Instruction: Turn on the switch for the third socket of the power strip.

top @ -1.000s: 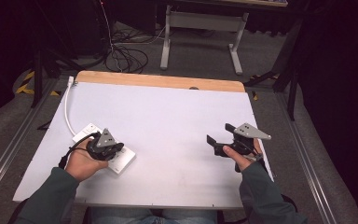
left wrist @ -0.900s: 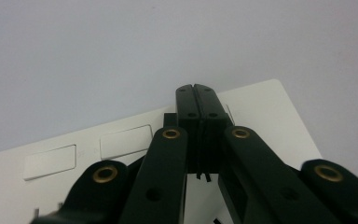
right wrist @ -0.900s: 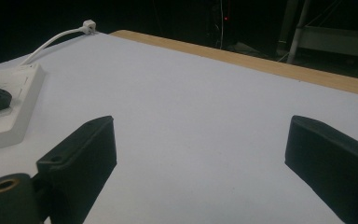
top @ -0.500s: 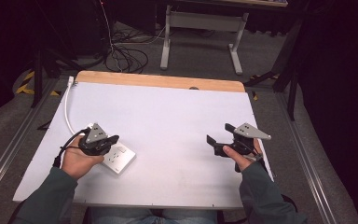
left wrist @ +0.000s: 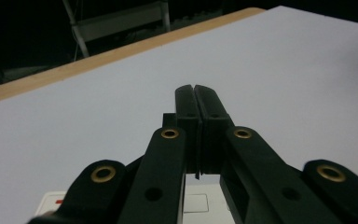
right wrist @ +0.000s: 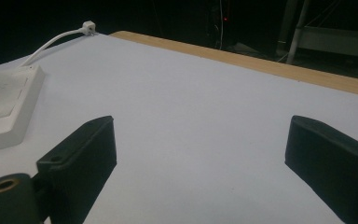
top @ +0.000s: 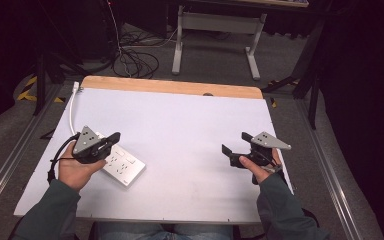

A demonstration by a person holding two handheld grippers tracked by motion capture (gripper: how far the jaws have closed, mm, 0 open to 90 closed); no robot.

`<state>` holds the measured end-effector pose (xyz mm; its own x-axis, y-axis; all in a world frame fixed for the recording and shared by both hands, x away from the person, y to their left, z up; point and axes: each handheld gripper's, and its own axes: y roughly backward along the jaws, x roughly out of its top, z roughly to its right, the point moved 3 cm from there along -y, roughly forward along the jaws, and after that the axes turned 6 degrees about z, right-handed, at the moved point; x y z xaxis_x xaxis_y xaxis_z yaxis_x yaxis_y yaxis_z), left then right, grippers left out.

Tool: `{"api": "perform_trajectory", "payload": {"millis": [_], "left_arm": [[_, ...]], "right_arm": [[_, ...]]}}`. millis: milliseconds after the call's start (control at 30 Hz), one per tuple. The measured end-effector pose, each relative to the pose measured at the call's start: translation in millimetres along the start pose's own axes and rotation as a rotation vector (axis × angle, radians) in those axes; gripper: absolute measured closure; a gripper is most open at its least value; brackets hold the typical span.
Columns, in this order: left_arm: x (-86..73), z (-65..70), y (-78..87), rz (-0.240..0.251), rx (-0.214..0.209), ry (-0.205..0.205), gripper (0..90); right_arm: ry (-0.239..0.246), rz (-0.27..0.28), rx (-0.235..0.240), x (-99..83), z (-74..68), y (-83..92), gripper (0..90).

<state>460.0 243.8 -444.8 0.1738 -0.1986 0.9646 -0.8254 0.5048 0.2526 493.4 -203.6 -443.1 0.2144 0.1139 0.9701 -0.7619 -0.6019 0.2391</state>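
My left tongs (top: 111, 138) are closed on nothing, just above the white plastic power strip (top: 122, 164) lying flat near the desk's (top: 190, 125) left edge. Right tongs (top: 236, 146) are open, idle near the right edge. Strip untouched; any grasp is yet to come.

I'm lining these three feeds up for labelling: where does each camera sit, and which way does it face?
High view: above the person's side, looking forward and down on the white table; both forearms, left gripper and right gripper show.
Left gripper view: rides the left gripper, looks along its shut jaws over the table toward its wooden edge.
Right gripper view: rides the right gripper, looks between its open jaws across the table.
All three share the power strip.
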Motion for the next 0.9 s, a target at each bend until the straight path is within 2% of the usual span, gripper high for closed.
{"api": "perform_trajectory", "payload": {"millis": [67,100,200,333,433,700,900], "left_arm": [[3.1,-0.9,5.7,0.025,0.006,0.026,87.5],[3.1,-0.9,5.7,0.025,0.006,0.026,87.1],[10.3,-0.2,18.7,0.076,0.014,0.035,86.8],[13.9,-7.8,30.6,0.121,0.06,0.067,85.9],[12.6,-14.2,35.5,0.131,0.086,0.095,85.5],[13.2,-14.2,38.5,0.128,0.093,0.087,82.9],[13.6,-16.3,42.7,0.143,0.109,0.114,78.9]], "right_arm": [[-0.001,0.001,0.0,0.1,0.0,0.1,9.5],[-0.001,0.001,0.0,0.1,0.0,0.2,9.5],[-0.004,0.004,-0.001,0.4,-0.1,0.5,9.5],[-0.005,0.004,-0.001,0.4,0.1,0.5,9.5],[-0.002,0.004,0.001,0.5,-0.2,0.6,9.5],[-0.001,0.004,0.0,0.4,-0.1,0.4,9.5],[-0.004,0.003,0.0,0.3,-0.1,0.4,9.5]]}}
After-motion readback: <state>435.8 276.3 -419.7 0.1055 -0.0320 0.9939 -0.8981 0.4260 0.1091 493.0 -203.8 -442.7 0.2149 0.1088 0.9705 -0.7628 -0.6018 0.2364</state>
